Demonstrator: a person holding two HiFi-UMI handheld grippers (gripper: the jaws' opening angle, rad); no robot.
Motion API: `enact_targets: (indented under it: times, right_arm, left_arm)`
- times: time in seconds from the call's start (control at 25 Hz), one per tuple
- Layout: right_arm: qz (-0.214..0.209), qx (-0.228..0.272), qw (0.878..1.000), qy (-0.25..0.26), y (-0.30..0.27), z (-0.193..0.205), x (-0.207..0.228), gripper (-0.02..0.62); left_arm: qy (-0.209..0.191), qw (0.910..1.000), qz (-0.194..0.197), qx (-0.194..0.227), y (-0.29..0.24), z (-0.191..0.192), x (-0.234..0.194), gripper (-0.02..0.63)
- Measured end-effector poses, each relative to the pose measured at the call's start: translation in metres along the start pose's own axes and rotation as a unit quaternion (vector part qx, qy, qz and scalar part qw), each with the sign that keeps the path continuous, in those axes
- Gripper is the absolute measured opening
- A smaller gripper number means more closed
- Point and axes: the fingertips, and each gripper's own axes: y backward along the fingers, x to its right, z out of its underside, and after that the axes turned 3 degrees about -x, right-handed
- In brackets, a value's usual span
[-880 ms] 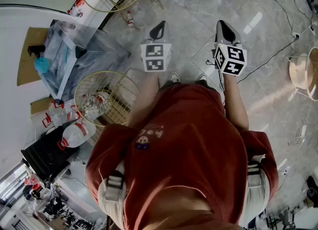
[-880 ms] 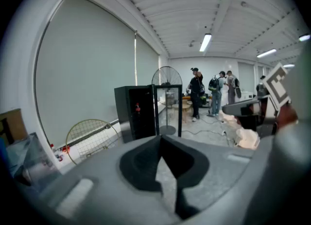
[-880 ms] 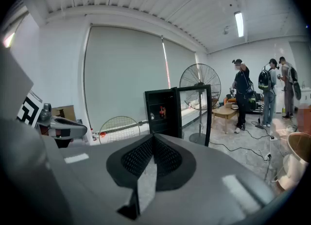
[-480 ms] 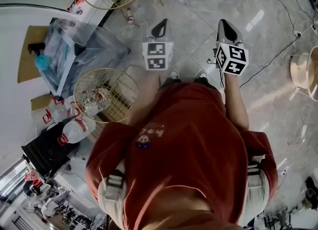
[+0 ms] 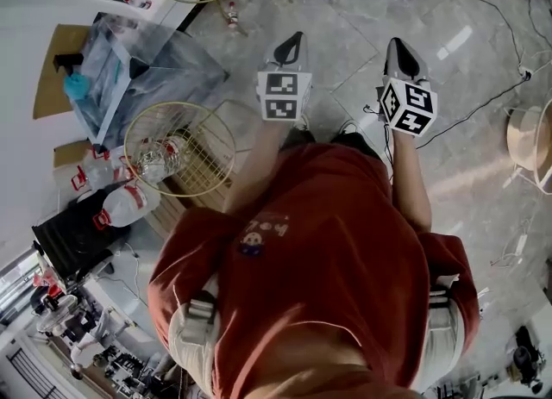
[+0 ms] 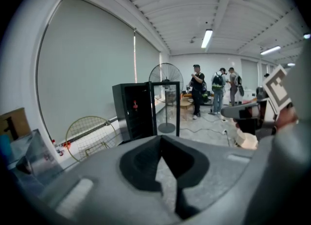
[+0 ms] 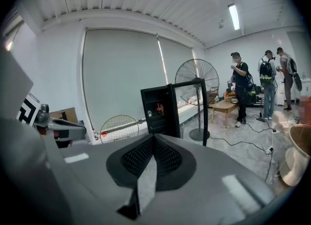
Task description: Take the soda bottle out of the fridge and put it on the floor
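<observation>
A black fridge point(image 6: 132, 114) stands by the window wall across the room, its glass door point(image 6: 165, 107) swung open. The right gripper view shows the same fridge point(image 7: 156, 117). A small red thing point(image 7: 159, 107) sits on a shelf inside, too far off to make out. I hold both grippers out in front of me over the floor, side by side. My left gripper point(image 5: 289, 44) is shut and holds nothing. My right gripper point(image 5: 399, 52) is also shut and holds nothing. Both point slightly down toward the fridge, which is several steps away.
Round wire fan guards point(image 5: 179, 147) and water bottles point(image 5: 121, 208) lie at my left beside a plastic-covered bundle point(image 5: 129, 78). A small bottle point(image 5: 231, 16) lies on the floor ahead. Cables point(image 5: 483, 87) cross the floor at right. A standing fan point(image 6: 166, 80) and people point(image 6: 197, 90) are beyond the fridge.
The whole head view has shifted a little, and the floor clutter at left has slid up the picture. Both grippers stay shut and side by side, drifting slightly right.
</observation>
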Motion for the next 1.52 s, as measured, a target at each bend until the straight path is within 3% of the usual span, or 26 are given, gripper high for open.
enact_targets:
  times: [0.36, 0.64, 0.88, 1.2, 1.52]
  right_arm:
    - [-0.014, -0.034, 0.999, 0.004, 0.01, 0.036, 0.049, 0.0]
    - [-0.039, -0.021, 0.999, -0.001, 0.005, 0.028, 0.044, 0.0]
    - [-0.032, -0.025, 0.999, 0.0, -0.01, 0.023, 0.05, 0.0]
    - [-0.036, -0.037, 0.999, 0.016, -0.064, 0.008, 0.05, 0.0]
    - [-0.049, -0.014, 0.999, 0.019, -0.151, -0.048, 0.031, 0.0]
  left_arm:
    - [0.003, 0.9995, -0.03, -0.006, -0.004, 0.002, 0.041, 0.0]
    - [0.01, 0.9995, -0.028, -0.008, -0.008, 0.002, 0.044, 0.0]
    - [0.014, 0.9998, -0.013, -0.004, -0.03, -0.004, 0.043, 0.0]
    - [0.023, 0.9997, -0.008, 0.0, -0.079, -0.018, 0.013, 0.0]
    - [0.033, 0.9993, -0.006, 0.014, -0.14, -0.056, -0.063, 0.0]
